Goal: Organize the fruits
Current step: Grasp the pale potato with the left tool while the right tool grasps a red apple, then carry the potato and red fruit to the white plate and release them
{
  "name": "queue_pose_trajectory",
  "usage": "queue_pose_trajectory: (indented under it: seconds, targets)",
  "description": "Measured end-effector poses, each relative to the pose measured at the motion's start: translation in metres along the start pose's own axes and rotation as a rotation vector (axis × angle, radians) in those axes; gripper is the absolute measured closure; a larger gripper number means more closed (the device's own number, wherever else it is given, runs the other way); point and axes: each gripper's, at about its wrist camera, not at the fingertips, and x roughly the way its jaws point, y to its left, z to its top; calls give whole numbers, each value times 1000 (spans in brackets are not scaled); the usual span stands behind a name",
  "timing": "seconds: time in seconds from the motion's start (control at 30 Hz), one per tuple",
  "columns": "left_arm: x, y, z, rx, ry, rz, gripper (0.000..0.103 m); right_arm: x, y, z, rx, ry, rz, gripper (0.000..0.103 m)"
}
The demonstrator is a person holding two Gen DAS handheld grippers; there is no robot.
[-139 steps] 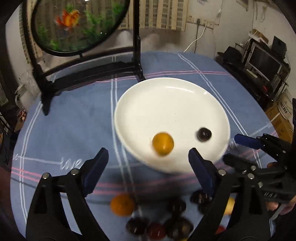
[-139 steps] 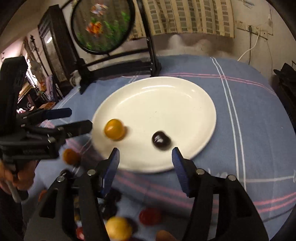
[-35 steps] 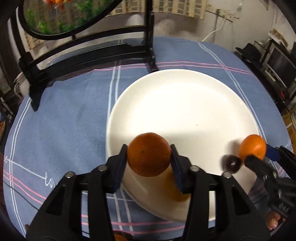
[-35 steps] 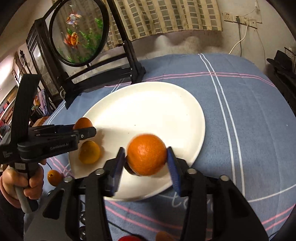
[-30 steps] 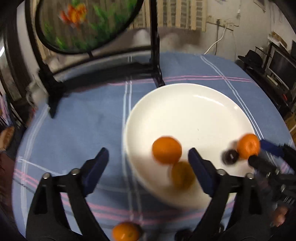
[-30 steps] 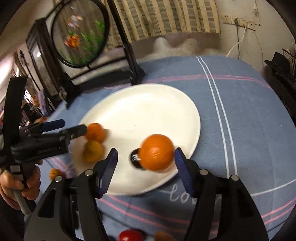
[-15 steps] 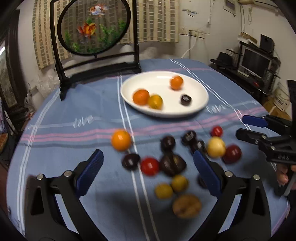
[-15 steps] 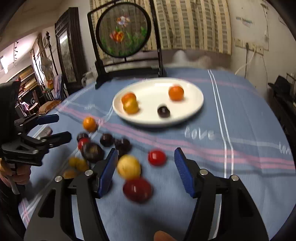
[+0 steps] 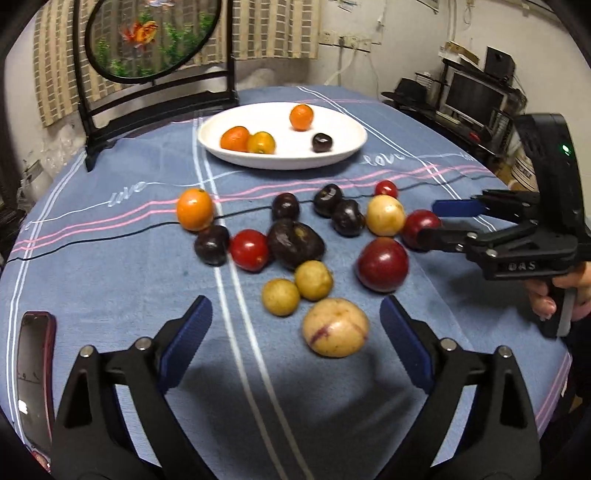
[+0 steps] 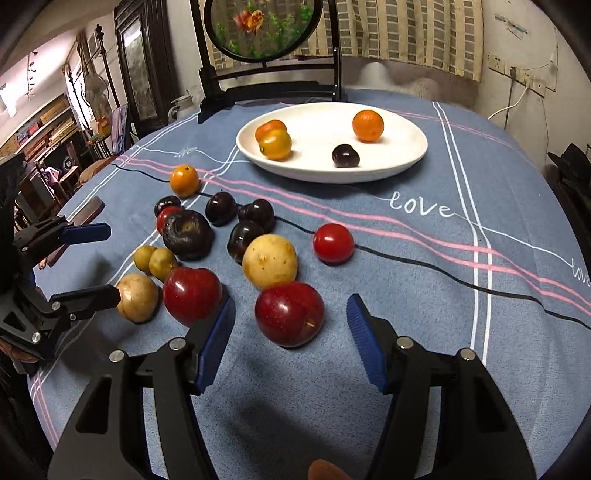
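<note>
A white plate [image 9: 343, 152] [image 10: 406, 155] at the far side of the table holds three orange fruits and a dark plum [image 9: 322, 142] [image 10: 345, 155]. Several loose fruits lie nearer on the blue cloth: an orange [image 9: 194, 209] [image 10: 184, 180], dark plums, red tomatoes, yellow fruits and red apples. My left gripper [image 9: 295, 339] [image 10: 92, 262] is open and empty, above a large yellow fruit [image 9: 335, 327] [image 10: 137, 297]. My right gripper [image 10: 290, 339] [image 9: 434, 221] is open and empty, just short of a red apple [image 10: 290, 314] [image 9: 421, 225].
A round fish-painting screen on a black stand [image 9: 155, 37] [image 10: 264, 29] stands behind the plate. A dark phone [image 9: 35, 365] lies at the table's near left edge. Shelves and a monitor [image 9: 476, 96] stand beyond the table at the right.
Both grippers released their oranges onto the plate, then pulled well back. They now hang open over the loose fruit pile.
</note>
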Motion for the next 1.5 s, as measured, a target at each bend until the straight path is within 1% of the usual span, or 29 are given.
queue_pose_trajectory:
  seconds: [0.1, 0.2, 0.27, 0.43, 0.5, 0.57, 0.77, 0.87, 0.97, 1.07, 1.13, 1.2, 1.33, 1.5]
  targets:
    - [4, -9, -3, 34, 23, -21, 19, 3, -1, -1, 5, 15, -1, 41]
    - [8, -14, -5, 53, 47, -36, 24, 6, -1, -1, 3, 26, -5, 43]
    - [11, -14, -6, 55, 59, -41, 28, 7, -1, -2, -1, 30, -3, 45]
    - [18, -12, -7, 39, 91, -63, 35, 10, 1, -2, -11, 39, -14, 46]
    - [19, -10, -7, 25, 100, -77, 40, 11, 2, -3, -12, 41, -14, 50]
    - [21, -9, -8, 17, 107, -83, 42, 12, 2, -3, -13, 43, -14, 51]
    - [24, -10, -8, 9, 117, -89, 42, 13, 3, -3, -19, 44, -14, 52]
    - [25, -10, -7, 7, 117, -95, 42, 13, 3, -3, -19, 42, -14, 55]
    - [25, -12, -6, 7, 117, -109, 44, 14, 4, -3, -22, 44, -16, 55]
    - [26, -14, -6, 12, 119, -108, 44, 15, 4, -3, -24, 47, -21, 56]
    - [27, -14, -5, 11, 118, -109, 46, 15, 4, -3, -25, 44, -23, 58]
    - [27, -13, -5, 2, 117, -115, 51, 14, 4, -3, -26, 38, -21, 60]
    - [27, -9, -5, -15, 115, -117, 59, 14, 5, -3, -26, 35, -23, 61]
    - [26, -7, -5, -27, 110, -127, 61, 11, 6, -3, -30, 30, -17, 62]
